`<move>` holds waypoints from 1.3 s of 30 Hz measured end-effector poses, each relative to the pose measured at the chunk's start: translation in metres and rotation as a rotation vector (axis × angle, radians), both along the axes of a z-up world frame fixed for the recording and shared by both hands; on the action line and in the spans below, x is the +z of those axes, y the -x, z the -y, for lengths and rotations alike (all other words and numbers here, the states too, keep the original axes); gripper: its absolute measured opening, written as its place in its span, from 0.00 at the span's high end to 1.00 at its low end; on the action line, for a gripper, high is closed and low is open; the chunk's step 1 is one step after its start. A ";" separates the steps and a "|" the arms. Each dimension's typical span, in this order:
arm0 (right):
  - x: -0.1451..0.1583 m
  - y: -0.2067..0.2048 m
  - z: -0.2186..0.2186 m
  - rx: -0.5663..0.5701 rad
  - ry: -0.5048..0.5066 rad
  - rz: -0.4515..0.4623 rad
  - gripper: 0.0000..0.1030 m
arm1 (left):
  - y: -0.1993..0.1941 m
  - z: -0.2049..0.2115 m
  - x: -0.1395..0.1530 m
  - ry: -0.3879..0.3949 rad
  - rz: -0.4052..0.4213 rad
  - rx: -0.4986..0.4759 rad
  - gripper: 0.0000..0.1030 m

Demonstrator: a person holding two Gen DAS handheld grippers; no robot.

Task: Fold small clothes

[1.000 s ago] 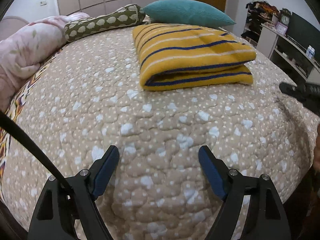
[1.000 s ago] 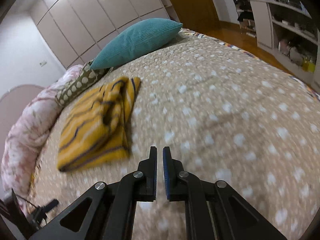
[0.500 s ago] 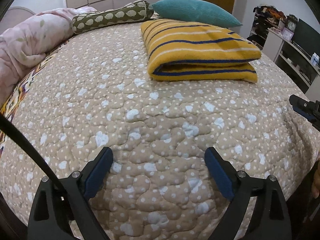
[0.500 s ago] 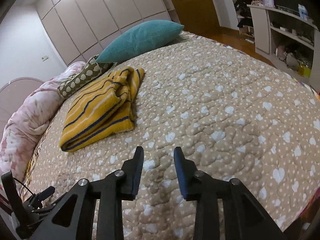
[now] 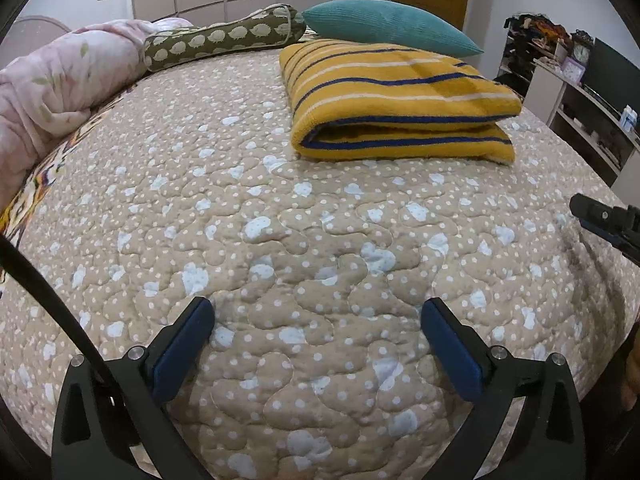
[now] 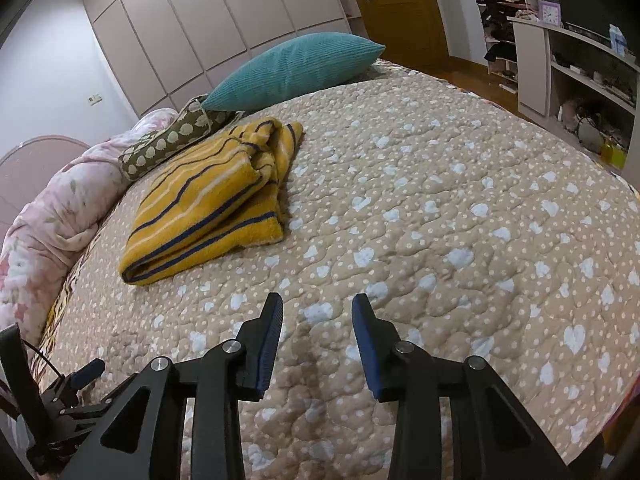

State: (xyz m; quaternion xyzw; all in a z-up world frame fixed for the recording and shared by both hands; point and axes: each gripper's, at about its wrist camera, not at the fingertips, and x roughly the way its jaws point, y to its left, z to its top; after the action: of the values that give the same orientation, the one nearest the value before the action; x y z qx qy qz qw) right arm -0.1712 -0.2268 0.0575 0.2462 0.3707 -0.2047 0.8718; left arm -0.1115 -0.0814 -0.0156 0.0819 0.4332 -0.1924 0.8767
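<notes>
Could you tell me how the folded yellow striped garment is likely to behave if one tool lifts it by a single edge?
The yellow striped garment looks thick and fleecy, so it would probably sag and unfold. Its layers lie loose, open along one side, so only the top may lift. It should not roll.

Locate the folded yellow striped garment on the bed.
The folded yellow striped garment lies on the spotted quilt, upper right in the left wrist view, just in front of the teal pillow.

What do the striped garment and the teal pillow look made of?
Striped garment: thick fleece or terry, matte, judging by its fuzzy nap and plump fold edges. Teal pillow: ribbed fabric, likely corduroy, with fine parallel ridges; exact fibre unclear.
</notes>
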 end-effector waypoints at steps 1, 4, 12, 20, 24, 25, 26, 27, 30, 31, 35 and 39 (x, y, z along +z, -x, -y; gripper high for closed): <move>0.000 0.000 -0.001 0.001 0.002 0.001 0.62 | 0.000 0.001 -0.001 -0.001 0.003 0.001 0.00; 0.002 -0.002 -0.004 0.006 0.011 0.003 0.61 | 0.001 0.001 0.000 -0.006 0.003 -0.003 0.00; 0.020 -0.006 -0.017 0.027 0.055 0.008 0.61 | 0.021 -0.020 0.055 -0.009 0.137 0.119 0.00; 0.039 0.002 -0.038 0.055 0.178 0.010 0.52 | 0.044 -0.039 0.095 0.046 0.292 0.213 0.00; 0.047 0.016 -0.037 0.032 0.208 0.017 0.52 | 0.047 -0.037 0.092 0.035 0.283 0.204 0.00; 0.049 0.019 -0.036 0.027 0.210 0.020 0.52 | 0.048 -0.033 0.091 0.026 0.285 0.199 0.00; 0.049 0.022 -0.034 0.016 0.213 0.023 0.52 | 0.050 -0.031 0.089 0.017 0.287 0.194 0.00; 0.049 0.024 -0.034 0.011 0.216 0.023 0.52 | 0.052 -0.028 0.087 0.007 0.288 0.191 0.00; 0.045 0.022 -0.033 0.016 0.215 0.006 0.52 | 0.056 -0.020 0.083 -0.017 0.275 0.161 0.00; 0.043 0.021 -0.034 0.018 0.214 0.004 0.52 | 0.056 -0.017 0.081 -0.034 0.265 0.150 0.00; 0.035 0.016 -0.040 0.026 0.216 -0.017 0.52 | 0.058 -0.010 0.074 -0.065 0.236 0.125 0.00; 0.027 0.010 -0.047 0.043 0.238 -0.041 0.48 | 0.060 -0.002 0.068 -0.098 0.218 0.107 0.00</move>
State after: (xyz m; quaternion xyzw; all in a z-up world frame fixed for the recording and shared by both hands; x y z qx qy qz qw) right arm -0.1812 -0.1802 0.0844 0.1287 0.3668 -0.2338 0.8912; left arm -0.1711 -0.0791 0.0521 0.1219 0.3480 -0.1139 0.9226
